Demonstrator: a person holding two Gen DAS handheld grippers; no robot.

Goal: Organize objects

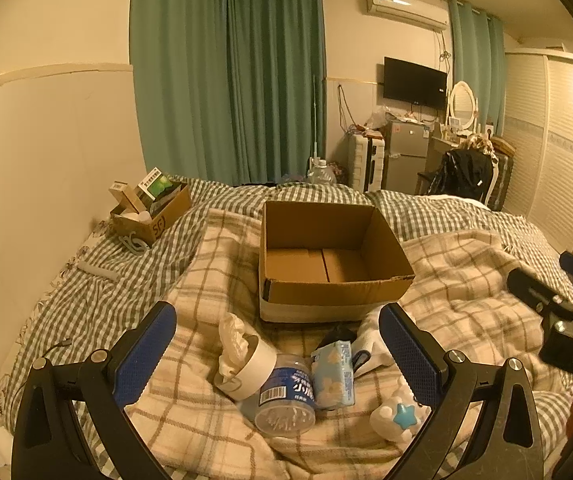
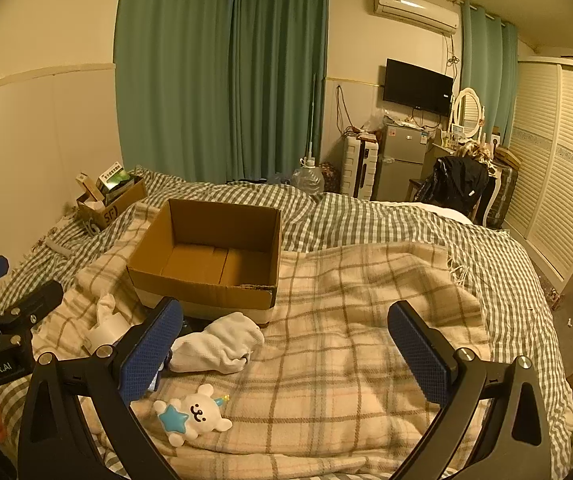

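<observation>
An empty open cardboard box [image 1: 334, 264] [image 2: 210, 264] stands on the plaid blanket. In front of it lie a white cup stuffed with tissue [image 1: 246, 360] [image 2: 106, 326], a clear jar with a blue label [image 1: 286, 396], a blue tissue pack [image 1: 333, 372], a white rolled cloth [image 2: 218, 344] [image 1: 370, 344] and a white bear toy with a blue star [image 2: 194, 414] [image 1: 396, 418]. My left gripper [image 1: 278, 348] is open above the jar and cup. My right gripper [image 2: 286, 348] is open, the cloth and toy by its left finger.
A small box of cartons [image 1: 150, 208] [image 2: 108, 200] sits at the bed's far left by the wall. Beyond the bed are green curtains [image 1: 226, 80], a fridge [image 2: 400, 164], a chair with a black jacket [image 2: 456, 184] and a wardrobe [image 2: 562, 160].
</observation>
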